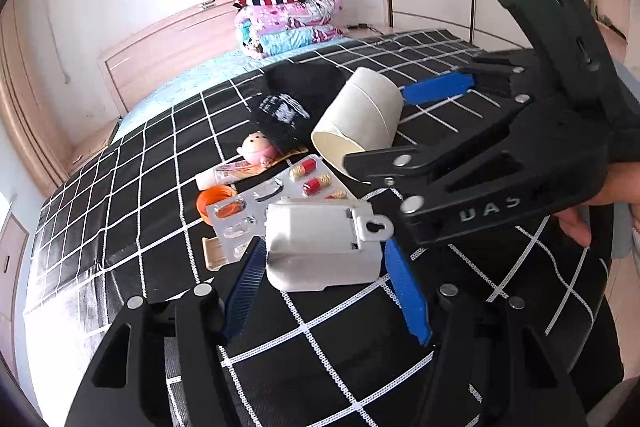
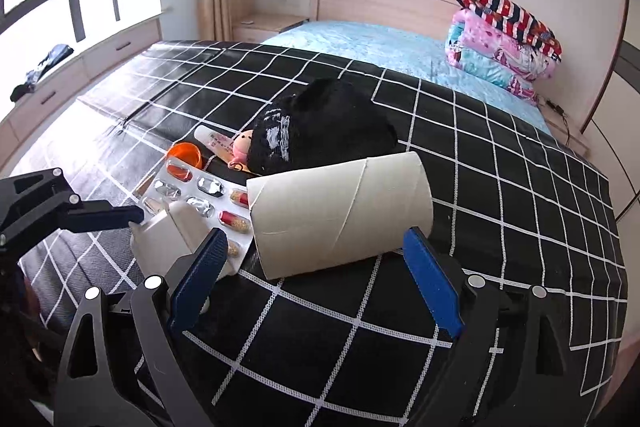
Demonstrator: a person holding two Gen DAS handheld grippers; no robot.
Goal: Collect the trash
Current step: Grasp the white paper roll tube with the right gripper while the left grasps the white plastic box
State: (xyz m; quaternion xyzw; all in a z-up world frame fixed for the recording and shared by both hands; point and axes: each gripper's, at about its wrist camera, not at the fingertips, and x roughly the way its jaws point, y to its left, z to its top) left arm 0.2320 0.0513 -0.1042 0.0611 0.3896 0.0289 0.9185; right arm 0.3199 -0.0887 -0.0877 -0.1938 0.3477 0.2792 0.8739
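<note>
A white plastic pack (image 1: 320, 243) lies on a pill blister sheet (image 1: 304, 183) on the black checked bed cover (image 1: 120, 207). My left gripper (image 1: 325, 259) is open, its blue pads flanking the pack on both sides with a slight gap. A cardboard tube (image 2: 340, 215) lies on its side just right of the pack. My right gripper (image 2: 316, 235) stands wide open, its blue pads either side of the tube's near end without pressing on it. From the left wrist, the right gripper (image 1: 376, 127) straddles the tube (image 1: 360, 119).
Behind the pack lie an orange cap (image 2: 186, 153), a small cream tube (image 2: 216, 141), a pink toy (image 2: 242, 145) and a black knit hat (image 2: 324, 127). Folded blankets (image 2: 504, 43) sit by the headboard. A person's hand (image 1: 580, 223) holds the right gripper.
</note>
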